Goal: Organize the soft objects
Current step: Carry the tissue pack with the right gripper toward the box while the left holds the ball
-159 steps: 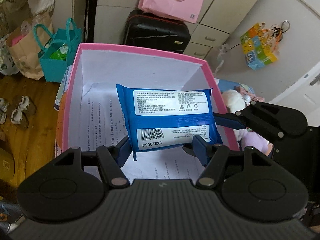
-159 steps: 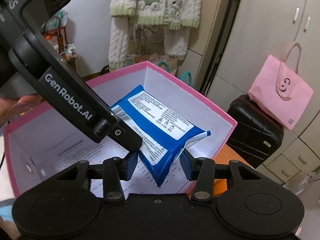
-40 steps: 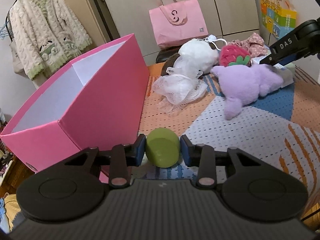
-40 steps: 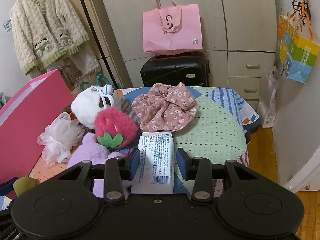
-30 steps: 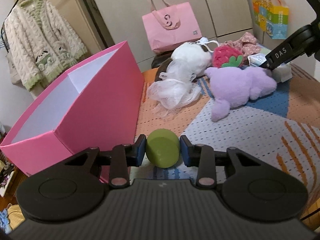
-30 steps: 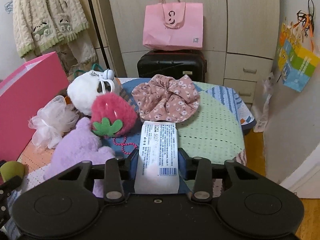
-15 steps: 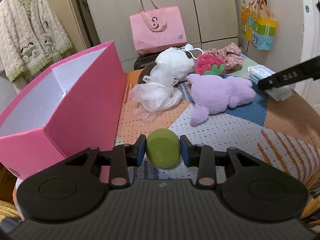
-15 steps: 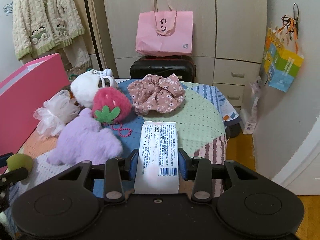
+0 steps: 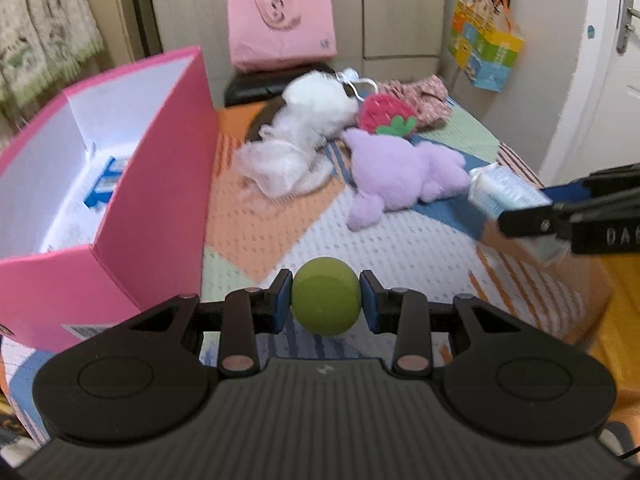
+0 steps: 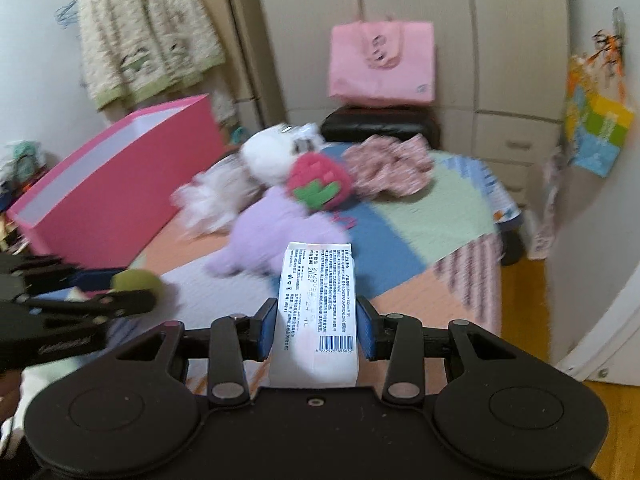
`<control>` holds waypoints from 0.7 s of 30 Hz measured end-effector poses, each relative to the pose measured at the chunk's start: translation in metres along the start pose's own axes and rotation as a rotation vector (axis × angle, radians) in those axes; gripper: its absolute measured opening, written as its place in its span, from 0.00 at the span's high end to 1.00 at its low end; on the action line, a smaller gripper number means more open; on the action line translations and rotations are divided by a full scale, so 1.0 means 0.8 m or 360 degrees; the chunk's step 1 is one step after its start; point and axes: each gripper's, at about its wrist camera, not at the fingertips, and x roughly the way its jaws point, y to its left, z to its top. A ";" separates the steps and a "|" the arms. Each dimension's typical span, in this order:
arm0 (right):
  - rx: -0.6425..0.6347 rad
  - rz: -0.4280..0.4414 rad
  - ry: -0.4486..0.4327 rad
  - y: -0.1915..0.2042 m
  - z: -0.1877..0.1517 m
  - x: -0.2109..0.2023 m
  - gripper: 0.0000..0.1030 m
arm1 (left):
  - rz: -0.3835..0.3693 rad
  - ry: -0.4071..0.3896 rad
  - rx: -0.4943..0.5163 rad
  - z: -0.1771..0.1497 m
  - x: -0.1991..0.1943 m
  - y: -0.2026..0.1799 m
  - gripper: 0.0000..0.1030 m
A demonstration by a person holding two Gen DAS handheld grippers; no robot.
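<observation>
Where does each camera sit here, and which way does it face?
Left wrist: on the left gripper, angled down across the bed; jaws shut on a green ball, right gripper entering at right.
Right wrist: on the right gripper, same heading, jaws shut on a wipes pack.
Shared: pink box, purple plush.

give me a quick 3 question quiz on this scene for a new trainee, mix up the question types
1. True or false: the left gripper is shut on the green ball.
2. What does the right gripper hold? A) strawberry plush B) white tissue pack C) purple plush
3. Fill in: a blue pack already lies inside the ____ box.

Key: 1 true; 2 B, the white tissue pack; 3 pink.
</observation>
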 end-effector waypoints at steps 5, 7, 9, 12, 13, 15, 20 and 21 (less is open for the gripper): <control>-0.0106 0.0124 0.0075 0.033 -0.006 -0.007 0.56 | -0.0150 0.0109 -0.0019 -0.001 -0.010 0.011 0.66; -0.0151 0.0150 0.0089 0.046 -0.007 -0.011 0.56 | -0.0190 0.0139 -0.0028 -0.003 -0.015 0.016 0.66; -0.0197 0.0173 0.0101 0.059 -0.009 -0.017 0.56 | -0.0208 0.0152 -0.0026 -0.006 -0.021 0.020 0.66; -0.0253 0.0217 0.0117 0.077 -0.010 -0.025 0.56 | -0.0244 0.0161 0.0000 -0.008 -0.033 0.026 0.66; -0.0268 0.0227 0.0119 0.083 -0.010 -0.028 0.56 | -0.0254 0.0166 0.0007 -0.008 -0.038 0.029 0.66; -0.0309 0.0258 0.0120 0.094 -0.008 -0.035 0.56 | -0.0257 0.0166 0.0033 -0.009 -0.047 0.034 0.66; -0.0422 0.0338 0.0128 0.127 0.001 -0.046 0.56 | -0.0239 0.0147 0.0041 -0.012 -0.065 0.051 0.66; -0.0440 0.0344 0.0126 0.133 0.003 -0.048 0.56 | -0.0256 0.0146 0.0036 -0.012 -0.069 0.056 0.66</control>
